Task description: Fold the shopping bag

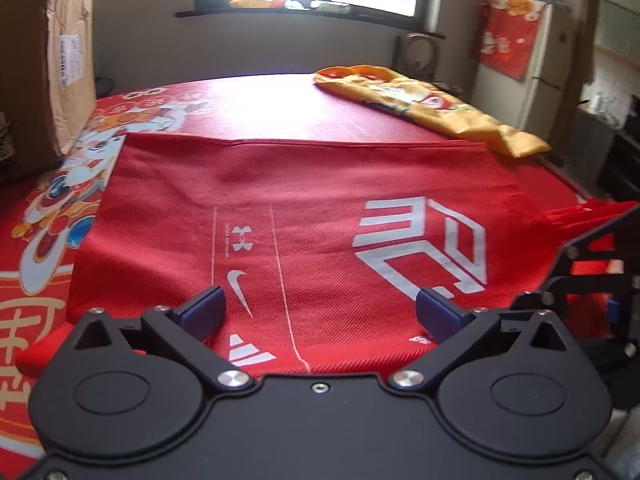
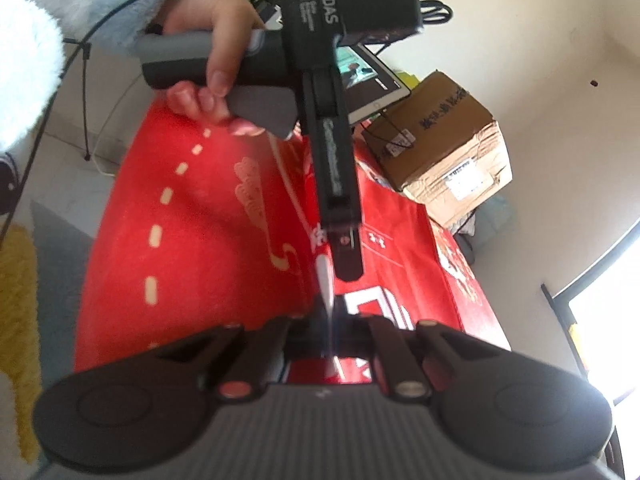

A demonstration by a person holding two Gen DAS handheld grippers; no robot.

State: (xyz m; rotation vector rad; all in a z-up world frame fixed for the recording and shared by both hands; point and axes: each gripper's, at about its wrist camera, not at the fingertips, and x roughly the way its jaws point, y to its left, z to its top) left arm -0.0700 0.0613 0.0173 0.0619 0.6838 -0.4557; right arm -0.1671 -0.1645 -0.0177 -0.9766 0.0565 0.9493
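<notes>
The red shopping bag with white logos lies flat on the red tablecloth. My left gripper hovers open over the bag's near edge, and its blue pads touch nothing. At the right edge of the left wrist view, my right gripper sits by a raised red piece of the bag. In the right wrist view my right gripper is shut on a thin edge of the bag, seen edge-on. A hand in a fluffy sleeve holds the left gripper above the bag.
A cardboard box stands at the table's far left, also seen in the right wrist view as the box. A yellow bag lies at the far right. A tablet leans beside the box. A fridge stands beyond the table.
</notes>
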